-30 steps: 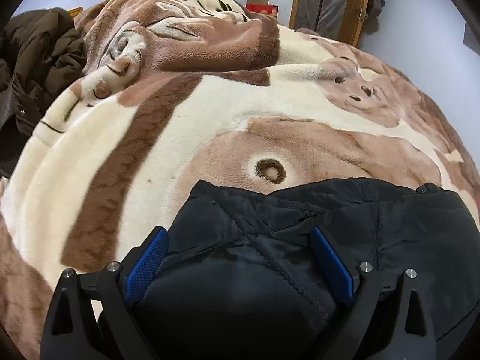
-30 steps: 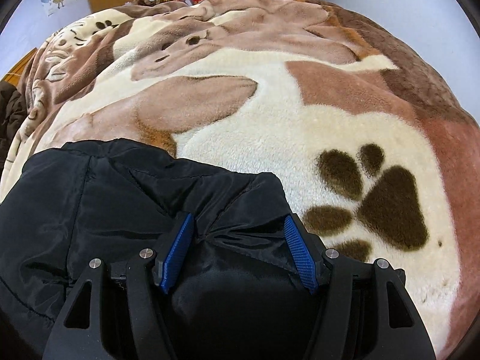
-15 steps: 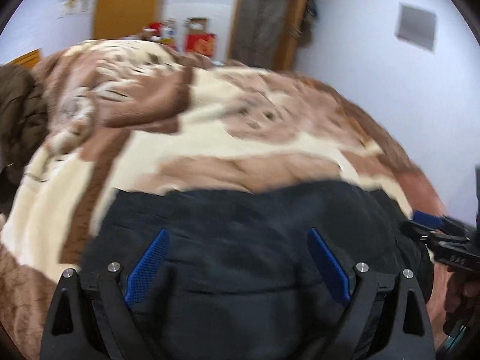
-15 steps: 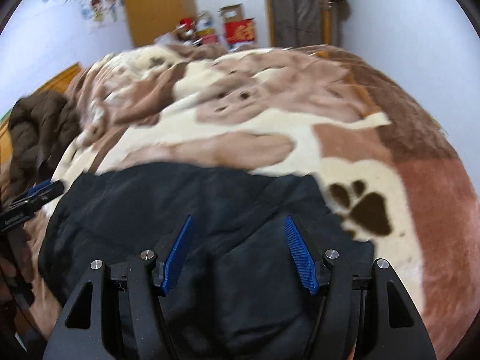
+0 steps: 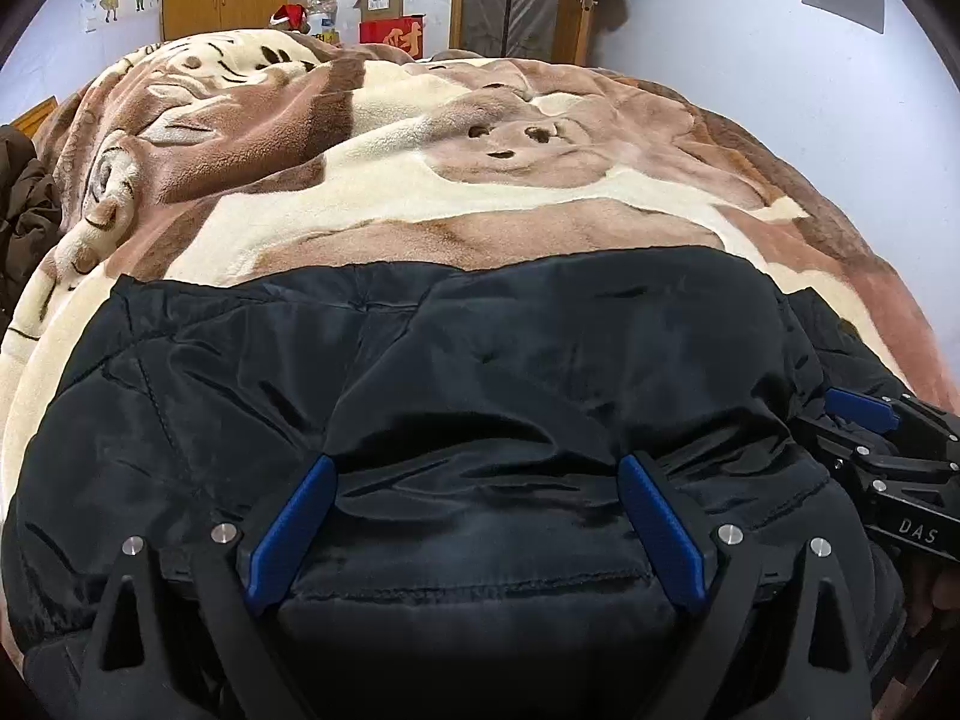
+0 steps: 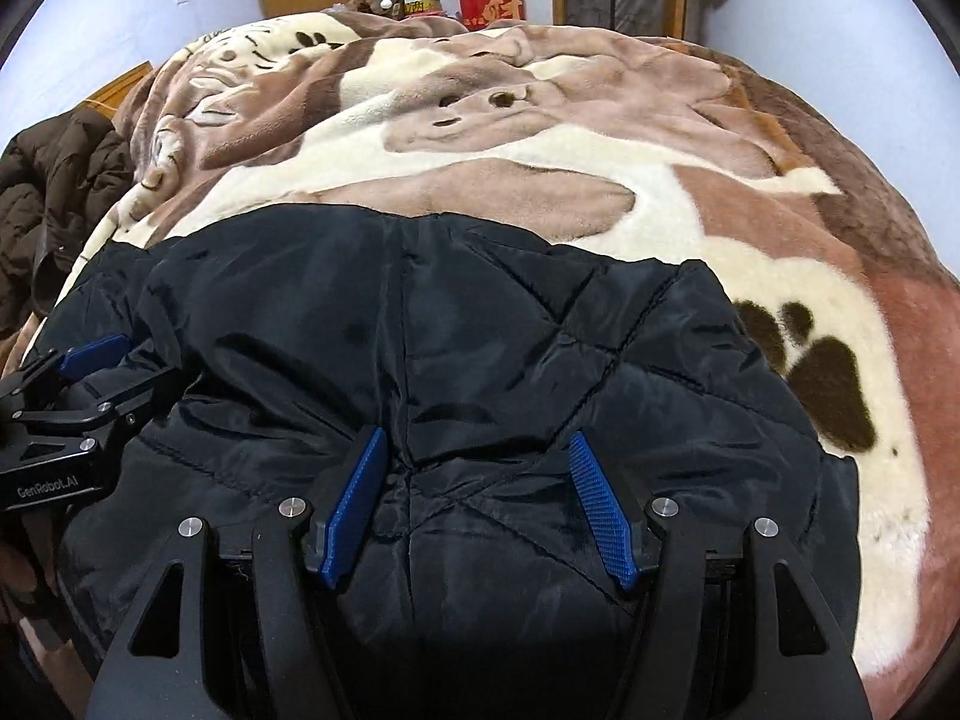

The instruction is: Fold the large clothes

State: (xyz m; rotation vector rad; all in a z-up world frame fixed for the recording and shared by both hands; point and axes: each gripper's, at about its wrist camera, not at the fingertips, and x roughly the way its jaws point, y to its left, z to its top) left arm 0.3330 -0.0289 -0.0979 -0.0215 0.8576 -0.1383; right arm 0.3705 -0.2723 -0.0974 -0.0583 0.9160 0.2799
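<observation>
Lying on the near part of the bed (image 5: 420,192), the jacket (image 5: 480,360) is soft, padded and slippery. Left gripper (image 5: 474,531) and right gripper (image 6: 477,501) jaws stand wide with bunched fabric between them; grip uncertain. Grasp at seams or hem.

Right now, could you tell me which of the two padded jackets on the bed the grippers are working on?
The black quilted jacket, lying between the fingers of both grippers; the brown puffer jacket lies bunched at the blanket's far left edge.
</observation>
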